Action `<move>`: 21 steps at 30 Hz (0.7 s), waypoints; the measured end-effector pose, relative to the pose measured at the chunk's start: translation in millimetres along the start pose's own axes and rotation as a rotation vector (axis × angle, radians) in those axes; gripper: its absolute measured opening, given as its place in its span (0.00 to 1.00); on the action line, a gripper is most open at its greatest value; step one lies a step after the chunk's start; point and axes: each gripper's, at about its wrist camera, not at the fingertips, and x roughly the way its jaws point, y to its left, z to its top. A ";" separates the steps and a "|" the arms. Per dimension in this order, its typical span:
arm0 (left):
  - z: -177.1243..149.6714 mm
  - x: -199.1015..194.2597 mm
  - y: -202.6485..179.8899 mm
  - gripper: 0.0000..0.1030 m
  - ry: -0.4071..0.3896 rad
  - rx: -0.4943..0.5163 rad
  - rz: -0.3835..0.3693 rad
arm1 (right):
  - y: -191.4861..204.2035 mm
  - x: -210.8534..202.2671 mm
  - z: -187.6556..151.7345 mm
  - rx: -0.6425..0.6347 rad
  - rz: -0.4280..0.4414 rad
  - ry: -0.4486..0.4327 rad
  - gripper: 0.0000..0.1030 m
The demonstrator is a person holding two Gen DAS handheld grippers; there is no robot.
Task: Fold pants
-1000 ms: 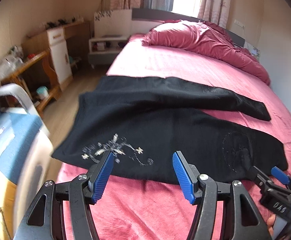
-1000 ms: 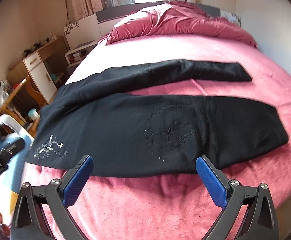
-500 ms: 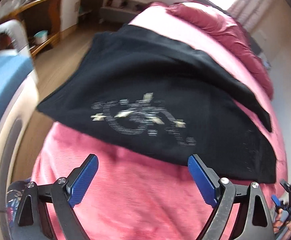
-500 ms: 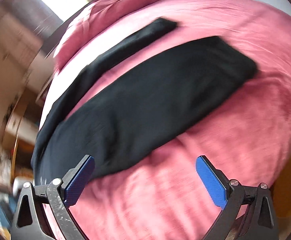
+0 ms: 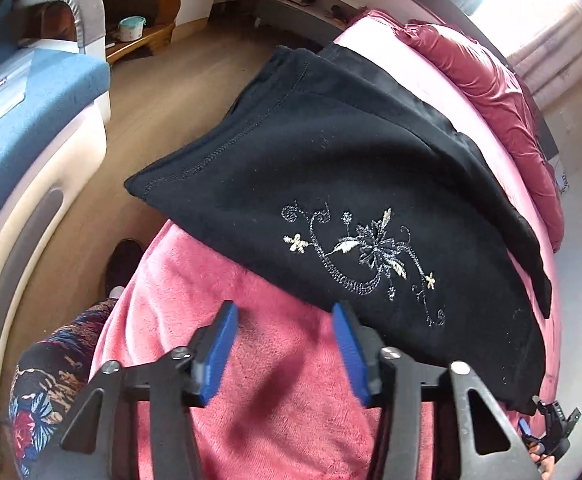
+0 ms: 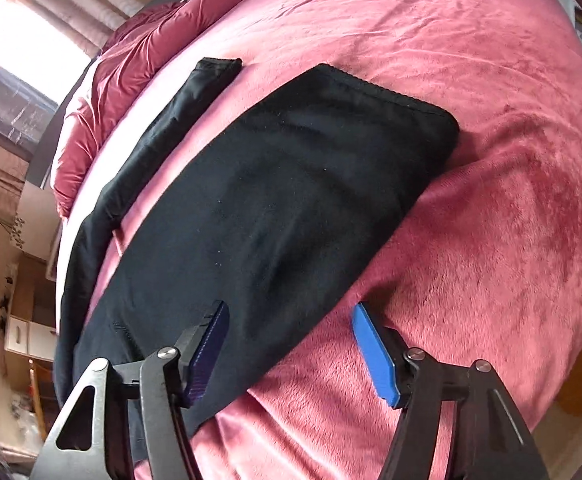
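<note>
Pants, black, are spread flat on a pink bed, just ahead of both tools. The left tool, half-wide and closing, is poised before the near edge by the embroidery; nothing is between its jaws. The right tool, also closing, straddles the near leg's edge. For a clean fold, both layers should be pinched together. Only the right view shows the leg cuffs.

A home bedroom: a bed with pink cover and rumpled duvet beyond the jaws, curtained window, wooden shelves.
</note>
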 end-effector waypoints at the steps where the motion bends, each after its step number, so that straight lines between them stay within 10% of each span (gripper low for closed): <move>1: 3.6 1.8 -3.5 0.46 0.004 -0.003 -0.003 | -8.0 1.5 -2.8 -0.003 -0.001 -0.008 0.63; 10: 25.4 15.6 -9.0 0.45 0.000 -0.096 -0.093 | -8.0 13.9 11.6 0.029 -0.016 -0.017 0.48; 14: 33.4 19.9 -9.6 0.13 -0.017 -0.101 -0.076 | -8.0 16.6 18.9 0.042 -0.023 -0.019 0.34; 21: 32.6 -1.3 -16.4 0.07 -0.070 -0.033 -0.078 | -6.3 4.3 22.6 0.006 -0.014 -0.040 0.11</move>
